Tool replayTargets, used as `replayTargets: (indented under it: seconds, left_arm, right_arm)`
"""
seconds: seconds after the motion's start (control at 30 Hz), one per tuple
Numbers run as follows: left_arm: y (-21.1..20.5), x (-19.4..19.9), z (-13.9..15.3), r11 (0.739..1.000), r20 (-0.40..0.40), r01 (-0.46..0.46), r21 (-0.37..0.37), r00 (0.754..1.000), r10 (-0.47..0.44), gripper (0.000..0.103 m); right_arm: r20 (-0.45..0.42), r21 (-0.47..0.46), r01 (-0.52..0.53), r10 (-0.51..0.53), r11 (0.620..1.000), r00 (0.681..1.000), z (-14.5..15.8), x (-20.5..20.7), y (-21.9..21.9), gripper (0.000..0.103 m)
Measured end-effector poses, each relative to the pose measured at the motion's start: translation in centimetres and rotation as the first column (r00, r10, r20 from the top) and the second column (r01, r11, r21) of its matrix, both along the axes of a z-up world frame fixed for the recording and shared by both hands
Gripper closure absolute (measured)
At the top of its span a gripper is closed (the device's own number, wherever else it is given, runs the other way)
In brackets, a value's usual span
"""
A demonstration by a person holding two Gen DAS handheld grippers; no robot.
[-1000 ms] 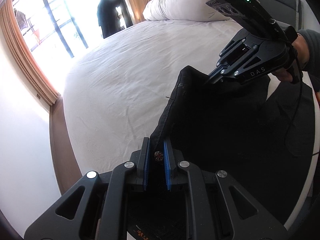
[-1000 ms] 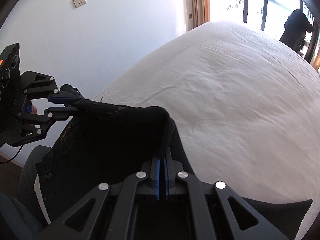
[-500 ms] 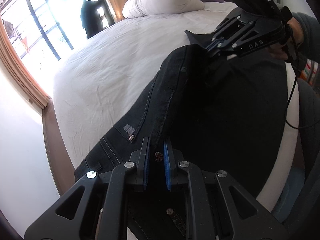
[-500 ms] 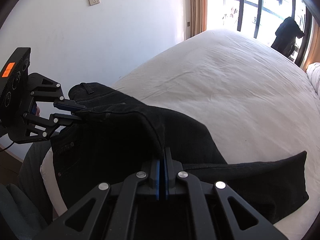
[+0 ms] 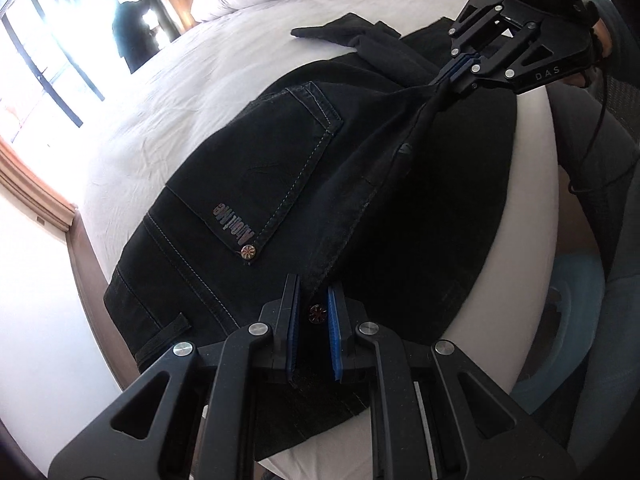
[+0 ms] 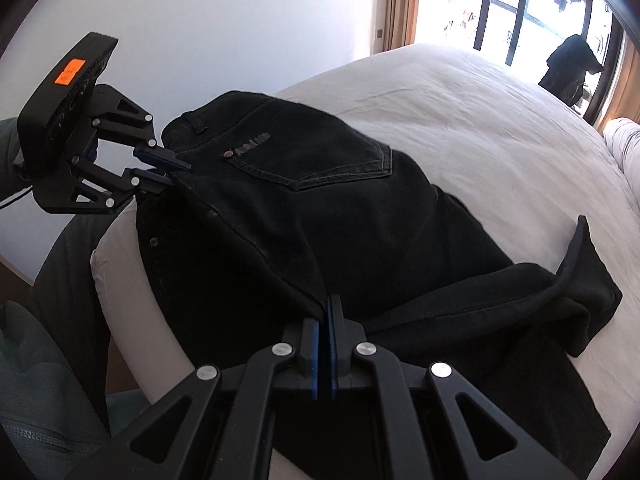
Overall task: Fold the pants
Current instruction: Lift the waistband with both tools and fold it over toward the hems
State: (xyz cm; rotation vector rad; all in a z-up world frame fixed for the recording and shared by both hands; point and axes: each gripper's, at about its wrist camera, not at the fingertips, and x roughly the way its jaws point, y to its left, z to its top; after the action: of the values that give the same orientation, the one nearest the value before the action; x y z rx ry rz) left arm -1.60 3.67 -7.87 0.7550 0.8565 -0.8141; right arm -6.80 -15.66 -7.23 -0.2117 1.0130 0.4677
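Black pants (image 5: 280, 168), back pocket up, are held stretched over the near edge of a white bed (image 5: 192, 92), clamped at the waistband by the left gripper (image 5: 314, 320) and along a raised edge by the right gripper (image 6: 325, 320); a lengthwise fold seems underway, so that edge would next be laid flat.

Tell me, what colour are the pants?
Black, with pale stitching around the back pocket. The pants show best in the left wrist view.
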Motion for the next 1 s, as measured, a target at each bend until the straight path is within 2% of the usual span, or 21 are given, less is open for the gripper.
replayTargets:
  seconds: [0.13, 0.3, 0.57, 0.63, 1.0]
  left_arm:
    - [-0.2, -0.8, -1.2, 0.999, -0.003, 0.039, 0.037, 0.999, -0.039, 0.092]
    - [0.1, 0.0, -1.4, 0.999, -0.022, 0.049, 0.022, 0.999, -0.048, 0.092]
    - [-1.2, -1.0, -2.2, 0.995, 0.019, 0.089, 0.054, 0.996, -0.091, 0.092]
    - [-0.2, -2.5, -3.1, 0.993, 0.029, 0.100, 0.063, 0.994, -0.102, 0.092]
    - [-0.4, -2.4, -4.6, 0.986, 0.068, 0.133, 0.097, 0.988, -0.139, 0.089]
  right_arm:
    - [-0.016, -0.029, -0.002, 0.001, 1.000, 1.000, -1.3, -2.0, 1.1, 0.098]
    - [-0.026, -0.047, 0.015, -0.016, 0.999, 1.000, -2.6, -3.4, 1.8, 0.098]
    - [-0.005, -0.118, 0.011, -0.011, 0.993, 1.000, -3.4, -4.0, 2.9, 0.098]
    - [-0.005, -0.126, 0.008, -0.009, 0.992, 1.000, -3.7, -4.0, 3.1, 0.098]
    - [0.031, -0.291, -0.054, 0.066, 0.955, 0.997, -5.7, -4.3, 7.3, 0.097]
